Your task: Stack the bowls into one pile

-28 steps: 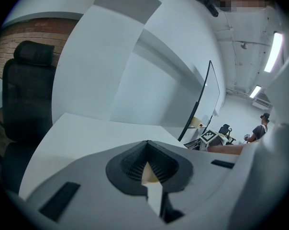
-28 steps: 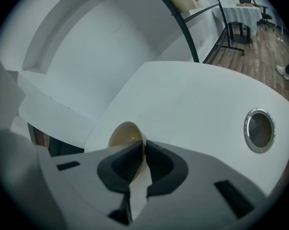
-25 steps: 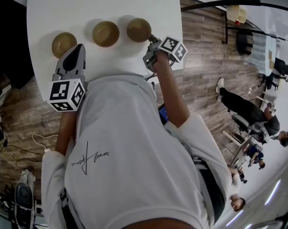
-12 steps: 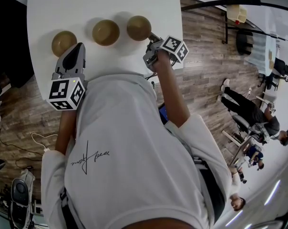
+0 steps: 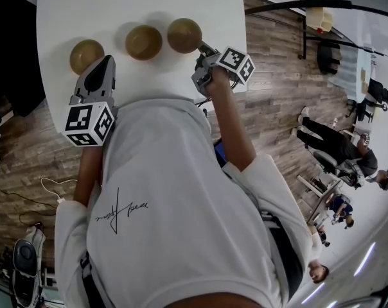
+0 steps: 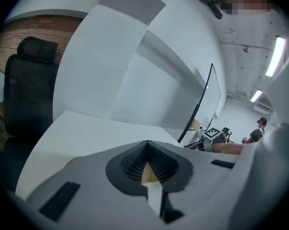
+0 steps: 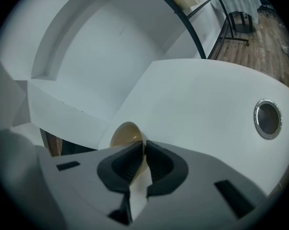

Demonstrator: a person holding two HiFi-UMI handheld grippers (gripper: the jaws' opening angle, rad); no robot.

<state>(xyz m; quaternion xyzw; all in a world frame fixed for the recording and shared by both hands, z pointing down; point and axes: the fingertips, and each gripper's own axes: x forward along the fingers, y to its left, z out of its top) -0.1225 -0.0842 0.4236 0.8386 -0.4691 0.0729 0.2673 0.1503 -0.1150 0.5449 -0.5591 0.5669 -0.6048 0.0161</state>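
I am working in what looks like an open office or lab workroom: a white table (image 5: 136,5) on wood-plank flooring (image 5: 277,63), a black office chair (image 6: 27,95) at my left by a brick wall (image 6: 34,30), strip lights (image 6: 274,56) overhead, loose cables (image 5: 49,188) (near left, on the floor), and seated people (image 5: 338,149) far right.

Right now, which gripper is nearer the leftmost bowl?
Left. The left gripper, shut and empty, sits close beside the leftmost bowl; the right gripper is farther off, clamped on the rightmost bowl's rim.
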